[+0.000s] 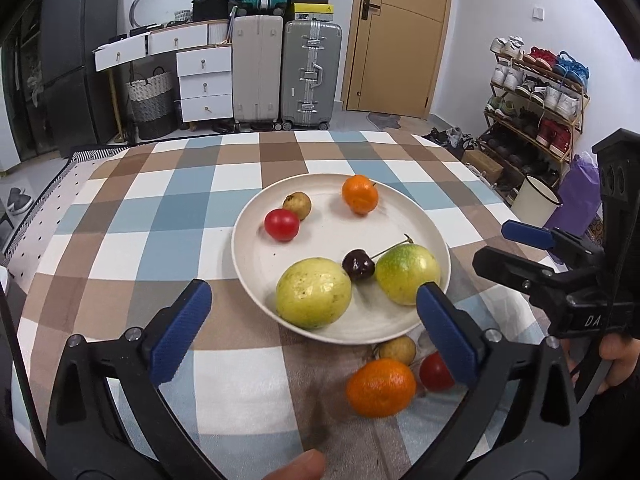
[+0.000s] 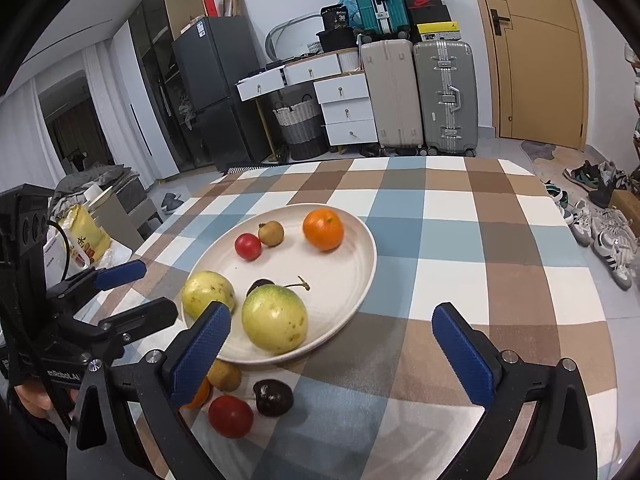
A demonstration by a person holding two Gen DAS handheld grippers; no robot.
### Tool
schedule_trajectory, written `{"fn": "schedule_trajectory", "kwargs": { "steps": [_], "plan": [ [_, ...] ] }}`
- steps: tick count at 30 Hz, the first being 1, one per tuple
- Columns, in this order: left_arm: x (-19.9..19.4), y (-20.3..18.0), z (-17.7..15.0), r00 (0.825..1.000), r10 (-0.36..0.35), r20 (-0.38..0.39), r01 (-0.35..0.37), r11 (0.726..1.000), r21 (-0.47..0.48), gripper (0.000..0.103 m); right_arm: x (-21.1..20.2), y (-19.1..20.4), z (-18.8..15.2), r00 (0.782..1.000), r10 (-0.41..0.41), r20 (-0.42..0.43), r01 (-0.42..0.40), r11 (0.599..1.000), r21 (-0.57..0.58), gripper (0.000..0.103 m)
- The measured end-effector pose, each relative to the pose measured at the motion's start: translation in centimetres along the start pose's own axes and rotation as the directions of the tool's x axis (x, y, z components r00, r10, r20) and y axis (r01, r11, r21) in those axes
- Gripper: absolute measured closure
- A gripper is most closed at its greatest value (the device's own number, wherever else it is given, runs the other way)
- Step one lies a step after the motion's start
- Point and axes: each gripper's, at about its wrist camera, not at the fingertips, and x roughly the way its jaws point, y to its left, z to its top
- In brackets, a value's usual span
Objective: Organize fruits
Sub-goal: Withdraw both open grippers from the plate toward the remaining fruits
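Both the left gripper [image 1: 314, 304] and right gripper [image 2: 332, 328] stand released and empty over the plate [image 1: 256, 276], while four loose fruits [image 2: 230, 416] lie near its front rim, where a careless reach could roll them off the table.

Plate middle: bare patch on the white plate [image 1: 256, 264] between the far tomato [image 1: 281, 224] and the near yellow-green fruits.
Plate near rim: crowded by the yellow fruit [image 1: 313, 298], cherry [image 1: 359, 265] and green-yellow fruit [image 1: 407, 273].
Cloth right of plate: checked tablecloth [image 2: 500, 248] lies bare.
Cloth before plate: loose orange [image 1: 380, 387] and tomato [image 2: 230, 416] stand in the way.
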Motion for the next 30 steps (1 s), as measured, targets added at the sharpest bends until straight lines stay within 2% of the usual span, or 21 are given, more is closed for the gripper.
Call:
{"fn": "schedule_trajectory", "kwargs": {
  "steps": [16,30],
  "plan": [
    [-3.2,0.4,-3.7,0.999,0.014,-0.040,-0.013,1.000,0.002,0.001,-3.2,0.8,-1.9,0.998,-0.040,-0.056,0.039,0.999,-0.012,0.001],
    [-3.6,1.1,-5.7,0.998,0.023,-0.054,-0.023,1.000,-0.003,0.001,-3.2,3.2,-4.2,0.991,-0.061,-0.121,0.061,0.998,-0.005,0.001]
  ]
}}
